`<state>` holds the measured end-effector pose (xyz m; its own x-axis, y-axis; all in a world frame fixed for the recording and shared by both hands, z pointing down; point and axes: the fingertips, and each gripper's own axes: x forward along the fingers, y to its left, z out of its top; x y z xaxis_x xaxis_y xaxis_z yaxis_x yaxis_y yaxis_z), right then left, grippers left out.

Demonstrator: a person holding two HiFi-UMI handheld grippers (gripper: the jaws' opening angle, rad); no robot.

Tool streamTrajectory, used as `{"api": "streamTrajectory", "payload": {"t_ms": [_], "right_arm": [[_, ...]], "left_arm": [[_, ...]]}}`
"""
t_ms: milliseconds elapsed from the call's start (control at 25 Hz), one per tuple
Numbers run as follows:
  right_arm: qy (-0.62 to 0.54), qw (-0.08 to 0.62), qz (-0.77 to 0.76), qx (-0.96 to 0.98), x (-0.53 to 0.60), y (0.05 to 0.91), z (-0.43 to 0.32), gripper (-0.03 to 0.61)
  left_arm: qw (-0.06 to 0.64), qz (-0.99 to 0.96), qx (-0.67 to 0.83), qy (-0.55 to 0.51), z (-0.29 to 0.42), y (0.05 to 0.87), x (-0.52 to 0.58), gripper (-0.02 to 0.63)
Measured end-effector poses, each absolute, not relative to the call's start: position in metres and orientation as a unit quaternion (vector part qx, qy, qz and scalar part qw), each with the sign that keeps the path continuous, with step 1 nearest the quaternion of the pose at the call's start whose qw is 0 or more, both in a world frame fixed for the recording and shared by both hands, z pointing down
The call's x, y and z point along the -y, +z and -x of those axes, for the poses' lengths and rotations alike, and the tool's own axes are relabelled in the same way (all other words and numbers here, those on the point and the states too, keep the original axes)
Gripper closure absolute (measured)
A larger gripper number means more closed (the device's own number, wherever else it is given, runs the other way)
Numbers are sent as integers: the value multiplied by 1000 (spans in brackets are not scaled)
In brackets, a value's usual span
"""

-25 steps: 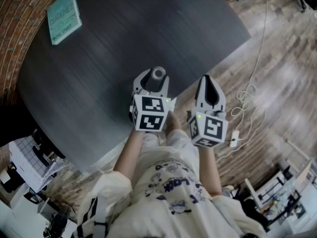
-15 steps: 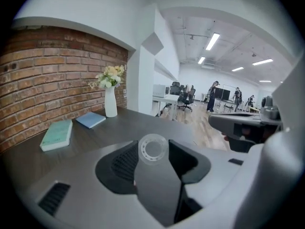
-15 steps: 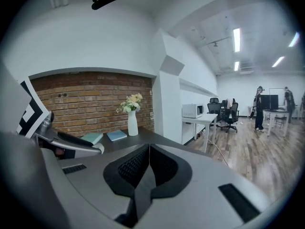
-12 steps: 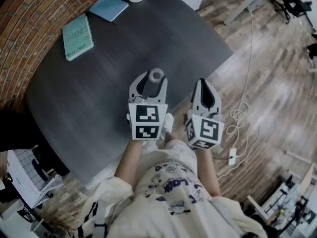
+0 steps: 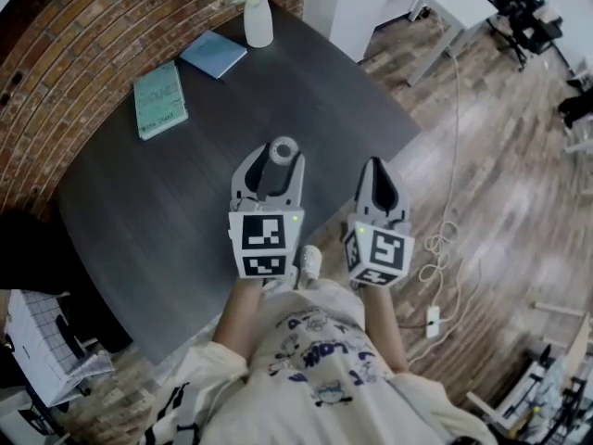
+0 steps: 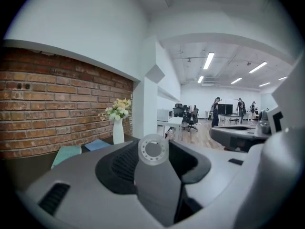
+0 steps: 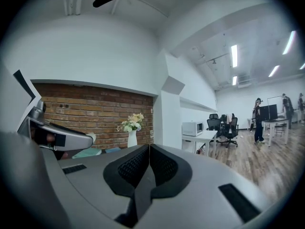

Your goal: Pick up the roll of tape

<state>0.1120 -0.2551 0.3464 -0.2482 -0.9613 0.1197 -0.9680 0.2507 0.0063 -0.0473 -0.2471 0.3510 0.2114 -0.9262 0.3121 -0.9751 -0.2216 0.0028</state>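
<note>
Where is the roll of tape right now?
The roll of tape sits pinched at the tips of the left claw, over the dark table in the head view, left of the shut right claw.

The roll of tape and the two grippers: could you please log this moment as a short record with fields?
left gripper: shut on roll of tape, pinched at the jaw tips
right gripper: shut, empty, beside the left one
tape height: appears lifted off the table
also on table: green book, blue book, vase of flowers at far end
</note>
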Motion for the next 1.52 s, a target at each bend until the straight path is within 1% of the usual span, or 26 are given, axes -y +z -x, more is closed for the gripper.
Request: {"api": "streamTrajectory", "payload": {"t_ms": [240, 760, 1520], "right_arm": [[16, 33, -616, 787, 258, 329, -112, 571], [2, 28, -621, 784, 255, 315, -122, 572], [-3, 33, -615, 788, 251, 315, -120, 572]], "left_arm": [[74, -768, 628, 102, 55, 329, 244, 420], [51, -772, 628, 79, 51, 306, 234, 420], [52, -771, 631, 70, 50, 307, 230, 420]]}}
